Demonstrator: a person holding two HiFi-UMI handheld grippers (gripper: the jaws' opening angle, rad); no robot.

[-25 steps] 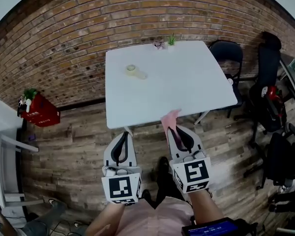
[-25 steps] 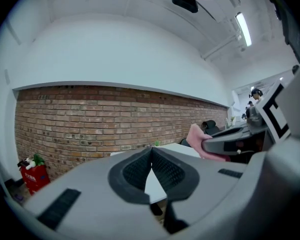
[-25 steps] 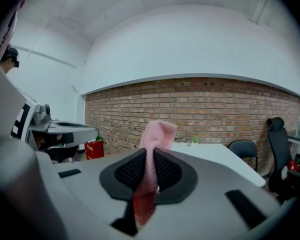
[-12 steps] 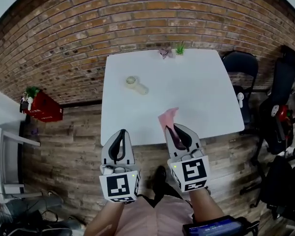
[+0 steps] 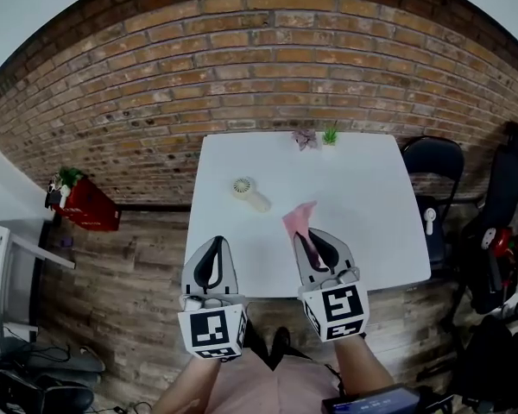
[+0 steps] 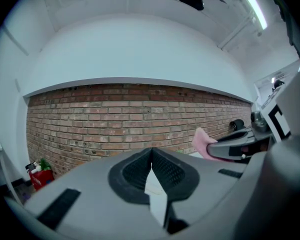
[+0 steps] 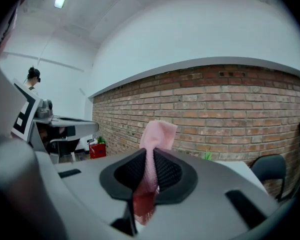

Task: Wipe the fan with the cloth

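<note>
The table [image 5: 371, 197] has drawn nearer beneath the left tool [image 5: 215, 247], clenched empty, and the right tool [image 5: 309, 238], pinching the pink cloth [image 5: 300, 218] ready to wipe the fan [image 5: 244, 188] lying ahead mid-table.

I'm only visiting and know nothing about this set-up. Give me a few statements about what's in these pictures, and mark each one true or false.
1. The right gripper is clamped on a pink cloth. True.
2. The left gripper is holding the fan. False: its jaws are closed on nothing, and the fan sits apart from it on the table.
3. The fan rests on a white table. True.
4. The cloth is pressed against the fan. False: the cloth is clear of the fan, off to the fan's right in the head view.
5. A brick wall stands behind the table. True.
</note>
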